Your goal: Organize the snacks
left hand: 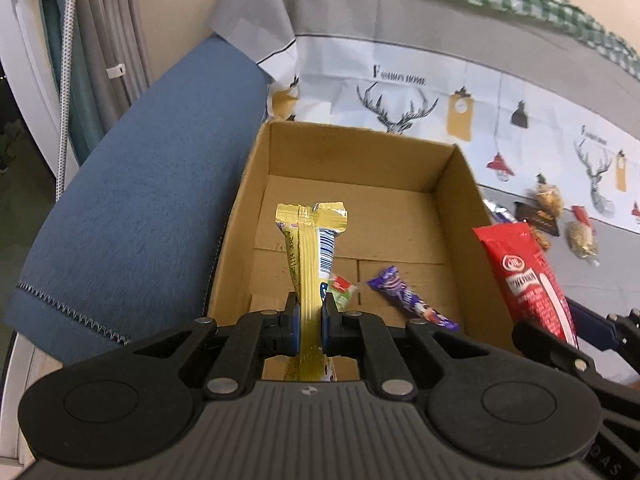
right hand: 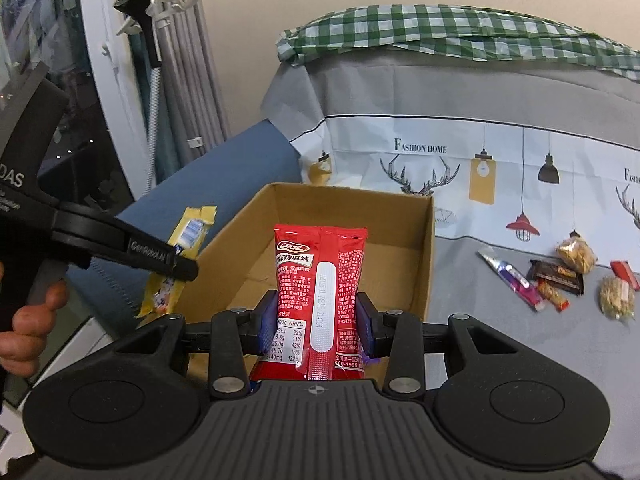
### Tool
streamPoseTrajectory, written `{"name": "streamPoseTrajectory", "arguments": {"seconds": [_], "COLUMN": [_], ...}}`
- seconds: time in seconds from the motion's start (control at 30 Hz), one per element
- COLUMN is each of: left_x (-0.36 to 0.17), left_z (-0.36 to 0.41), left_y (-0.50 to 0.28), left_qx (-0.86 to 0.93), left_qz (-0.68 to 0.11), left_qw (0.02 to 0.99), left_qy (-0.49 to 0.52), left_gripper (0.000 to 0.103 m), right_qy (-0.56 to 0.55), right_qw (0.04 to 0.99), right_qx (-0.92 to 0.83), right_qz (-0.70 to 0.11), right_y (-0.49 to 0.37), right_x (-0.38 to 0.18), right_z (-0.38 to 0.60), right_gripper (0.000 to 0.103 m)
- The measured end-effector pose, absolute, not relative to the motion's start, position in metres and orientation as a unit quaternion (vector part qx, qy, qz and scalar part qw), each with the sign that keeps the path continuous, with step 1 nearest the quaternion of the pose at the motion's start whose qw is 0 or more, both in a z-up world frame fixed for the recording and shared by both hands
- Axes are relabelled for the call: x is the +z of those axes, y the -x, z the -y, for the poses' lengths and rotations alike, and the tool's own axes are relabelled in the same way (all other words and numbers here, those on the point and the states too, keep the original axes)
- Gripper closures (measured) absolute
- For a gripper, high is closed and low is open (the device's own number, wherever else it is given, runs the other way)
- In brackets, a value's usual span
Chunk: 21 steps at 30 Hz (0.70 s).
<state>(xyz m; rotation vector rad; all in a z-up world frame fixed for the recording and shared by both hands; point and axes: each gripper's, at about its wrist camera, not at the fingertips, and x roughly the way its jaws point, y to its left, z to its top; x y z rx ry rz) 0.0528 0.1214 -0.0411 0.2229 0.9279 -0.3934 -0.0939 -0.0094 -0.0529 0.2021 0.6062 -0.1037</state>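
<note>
An open cardboard box sits on the sofa seat. My left gripper is shut on a yellow snack packet, held upright over the box's near left part; the packet also shows in the right wrist view. My right gripper is shut on a red snack packet, held above the box's near edge; this packet appears at the box's right side in the left wrist view. On the box floor lie a purple candy bar and a small green-and-red sweet.
Several loose snacks lie on the grey printed sofa cover to the right of the box. A blue armrest borders the box on the left. A green checked cloth drapes the sofa back. A hand grips the left tool.
</note>
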Motion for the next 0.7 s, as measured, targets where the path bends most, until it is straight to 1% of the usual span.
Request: {"name": "streamPoseTrajectory", "arguments": {"seconds": [0.4, 0.7], "left_x": [-0.087, -0.116], "left_z": [-0.101, -0.093], "left_y": [-0.097, -0.115], "left_qx": [-0.184, -0.180], "left_qz": [-0.485, -0.504], "left_qw": [0.845, 0.832], "left_qy": [-0.132, -0.145], "left_gripper": [0.093, 0.093], "right_qy": [-0.119, -0.123], "right_qw": [0.930, 0.921], "right_qx": [-0.056, -0.059], "right_qz": [-0.343, -0.364], "right_y": [0.036, 0.011], "right_x": [-0.101, -0.130], "right_z": [0.031, 0.041], "right_gripper": [0.061, 0.061]}}
